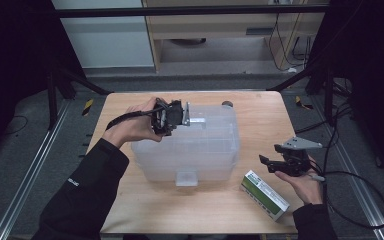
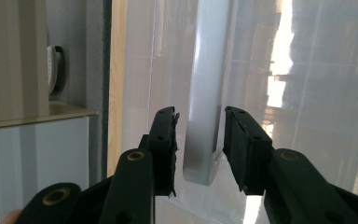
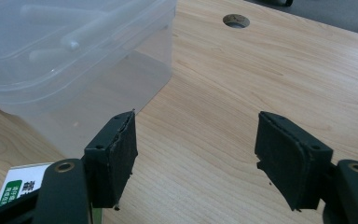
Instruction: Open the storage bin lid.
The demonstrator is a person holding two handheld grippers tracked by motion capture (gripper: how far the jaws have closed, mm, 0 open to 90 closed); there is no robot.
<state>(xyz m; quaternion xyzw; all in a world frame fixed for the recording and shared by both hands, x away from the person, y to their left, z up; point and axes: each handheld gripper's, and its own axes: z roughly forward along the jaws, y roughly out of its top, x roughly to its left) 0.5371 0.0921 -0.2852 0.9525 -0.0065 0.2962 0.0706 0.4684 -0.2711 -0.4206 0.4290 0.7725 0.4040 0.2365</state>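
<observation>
The left gripper (image 2: 199, 140) brackets the far latch (image 2: 204, 93) of the clear storage box (image 1: 187, 145) at the table's (image 1: 260, 120) centre, pads not yet pressing; next, pinch and lift it; the right gripper (image 3: 196, 158) waits wide open beside the green carton (image 1: 264, 195).

A translucent, glossy plastic storage box (image 1: 195, 150) with a smooth white plastic latch (image 2: 205, 116) sits on a pale, matt wood-grain table (image 3: 242, 84); the green-and-white carton (image 1: 265, 194) looks like smooth printed cardboard, the black jaw pads (image 3: 121, 154) rough, worn rubber
</observation>
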